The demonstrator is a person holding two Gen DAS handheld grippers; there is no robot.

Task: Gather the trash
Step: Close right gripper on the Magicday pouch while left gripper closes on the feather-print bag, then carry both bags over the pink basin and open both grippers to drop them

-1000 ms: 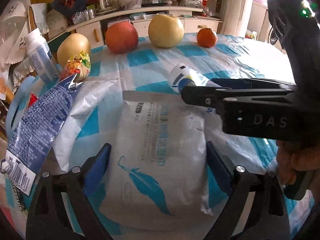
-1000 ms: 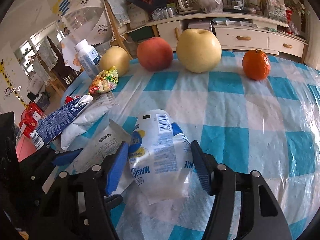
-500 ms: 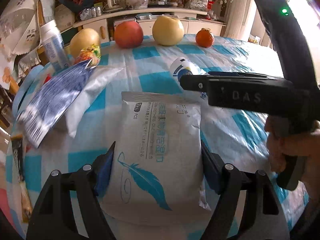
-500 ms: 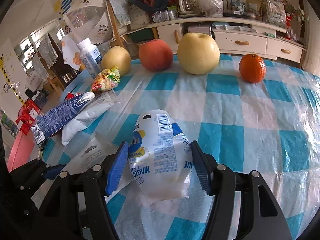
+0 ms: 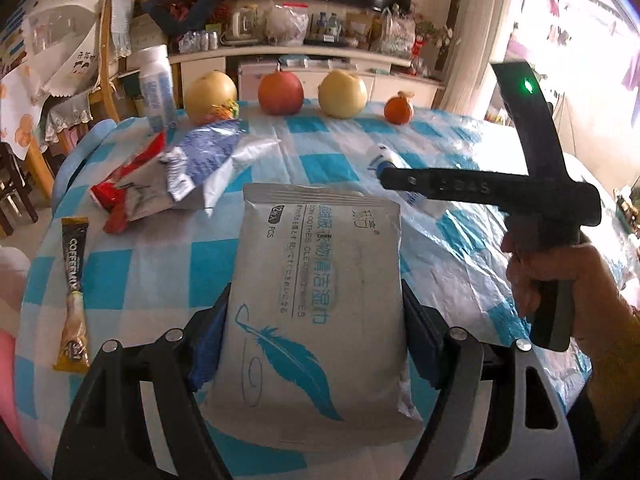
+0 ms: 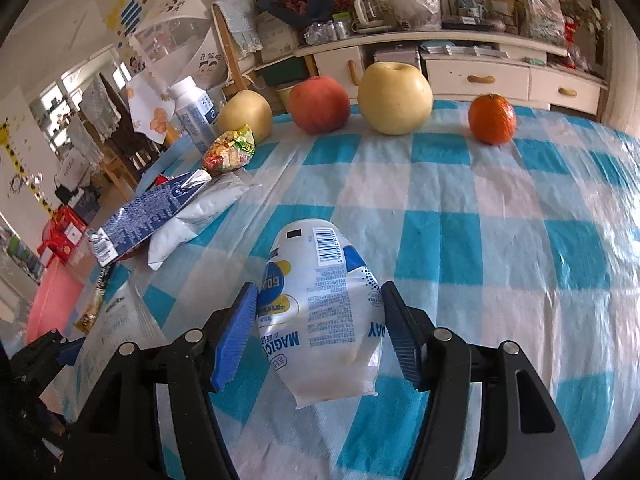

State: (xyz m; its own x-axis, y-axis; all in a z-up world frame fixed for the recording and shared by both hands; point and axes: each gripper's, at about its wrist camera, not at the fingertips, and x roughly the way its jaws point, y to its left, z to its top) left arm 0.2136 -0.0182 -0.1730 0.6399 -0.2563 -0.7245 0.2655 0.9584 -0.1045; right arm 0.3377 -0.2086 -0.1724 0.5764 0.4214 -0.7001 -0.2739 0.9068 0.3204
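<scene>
Left gripper [image 5: 316, 336] clamped on grey wipes pouch [image 5: 316, 300], blue pads pressed against both long edges; lower end of pouch crumpled toward the camera, and whether it touched the checked tablecloth [image 5: 168, 264] could not be told. Right gripper [image 6: 316, 332] closed around white snack wrapper [image 6: 324, 312], barcode side up; left pad against the wrapper, contact at the right pad hard to confirm. From the left wrist view, only the wrapper's far tip visible past the right gripper's finger; right hand [image 5: 560, 280] cut off at the frame edge.

Other litter lying to the left on the cloth: blue printed packet [image 6: 148, 212] resting on white bag [image 6: 196, 216], red wrapper [image 5: 120, 196] mostly hidden beneath them, coffee sachet [image 5: 74, 292] apart near the table edge, candy wrapper [image 6: 230, 150] just beside yellow pear [image 6: 244, 114]. Along the far edge: white bottle [image 6: 194, 112], red apple [image 6: 318, 104], pale apple [image 6: 394, 98], orange [image 6: 492, 118]. Print on packets largely illegible; left wrist view partly washed out by glare at right.
</scene>
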